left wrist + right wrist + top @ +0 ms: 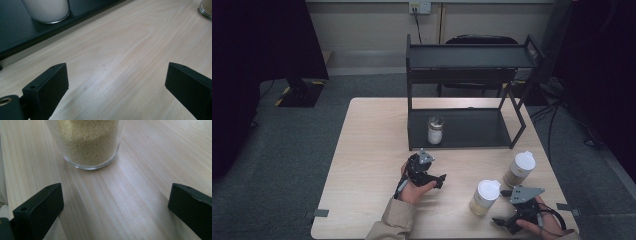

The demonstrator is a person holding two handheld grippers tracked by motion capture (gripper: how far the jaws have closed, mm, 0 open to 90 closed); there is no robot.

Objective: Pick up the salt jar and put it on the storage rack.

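The table (362, 165) carries a black two-tier shelf (467, 90); one jar (435, 130) stands on its lower tier. Two white-lidded jars remain on the table, the nearer jar (484, 197) just ahead of the right gripper (504, 222), whose jaws stand wide with nothing between them. The left gripper (439, 179) is likewise spread and empty. Step in hand, by judgement: approach. Next: advance the right gripper around the nearer jar, then clamp.

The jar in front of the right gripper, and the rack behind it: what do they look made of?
The jar looks like clear glass: see-through wall, thick glossy base rim, fine yellow grains visible inside. Its white lid seems plastic, though that is less sure. The rack appears to be matte black metal: thin straight posts, flat shelves with low lips.
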